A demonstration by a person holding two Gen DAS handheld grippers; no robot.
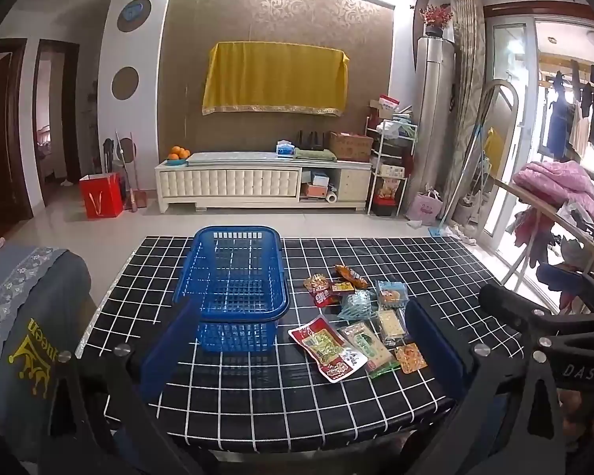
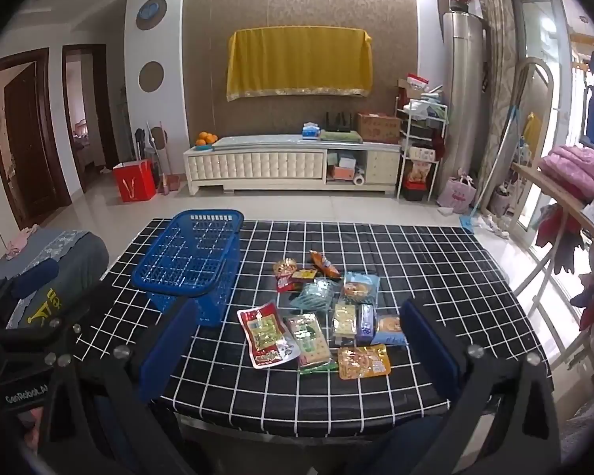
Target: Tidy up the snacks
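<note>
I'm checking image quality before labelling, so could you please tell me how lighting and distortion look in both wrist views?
Left wrist view: fisheye bends the checked tablecloth, ceiling glare is blown out, blue basket sharp. Right wrist view: same curvature, window side overexposed, snack packets evenly lit, their print too small to read.

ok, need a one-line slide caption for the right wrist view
Open right gripper facing loose snack packets beside an empty blue basket on a black grid tablecloth.

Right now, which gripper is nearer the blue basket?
Left. The left gripper faces the blue basket almost head-on; the right gripper sits further right, facing the snack packets, basket off to its left.
</note>
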